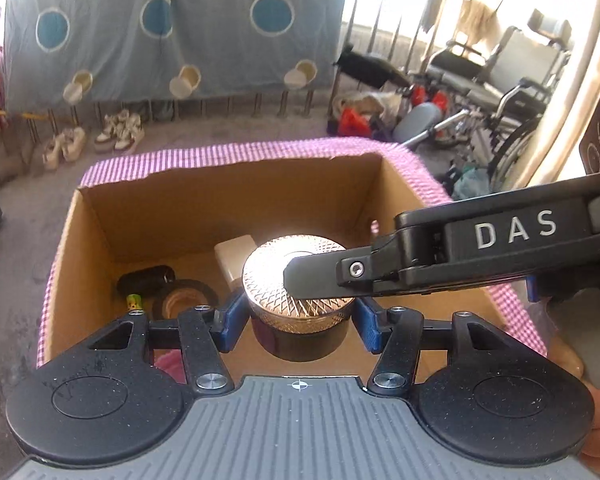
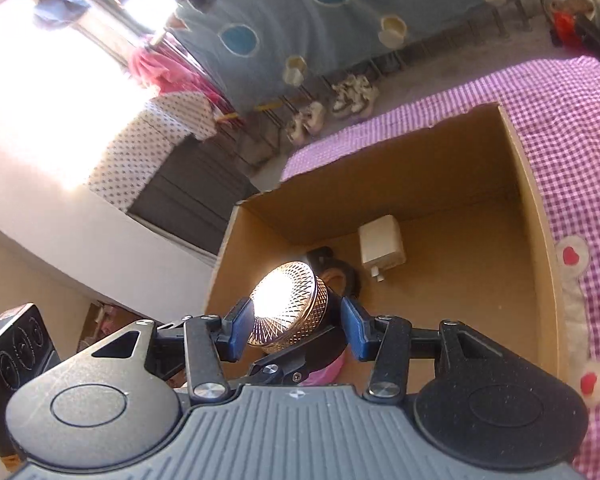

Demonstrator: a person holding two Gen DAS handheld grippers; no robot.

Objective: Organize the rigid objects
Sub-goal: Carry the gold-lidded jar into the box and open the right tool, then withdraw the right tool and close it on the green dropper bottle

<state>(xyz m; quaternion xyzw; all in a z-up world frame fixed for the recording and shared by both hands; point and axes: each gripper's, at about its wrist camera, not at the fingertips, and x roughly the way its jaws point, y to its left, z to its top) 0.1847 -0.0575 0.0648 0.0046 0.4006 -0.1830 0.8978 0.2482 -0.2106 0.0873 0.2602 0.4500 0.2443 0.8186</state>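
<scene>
- Left wrist view: left gripper (image 1: 299, 317) clamps the dark body of the gold-lidded jar (image 1: 299, 280), held over the near side of the cardboard box (image 1: 100, 216).
- Right gripper (image 2: 296, 330) grips the lid rim from 3 o'clock.
- Risk — opposed pulls could twist the lid loose and drop the body.
- Landing zone: white charger (image 2: 382, 246) at 12 o'clock, tape roll (image 1: 184, 294) at 9 — collision likely.

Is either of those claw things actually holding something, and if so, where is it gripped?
Yes: both grippers hold one jar above the cardboard box. The left gripper squeezes its dark body, the right gripper its copper lid.
</scene>
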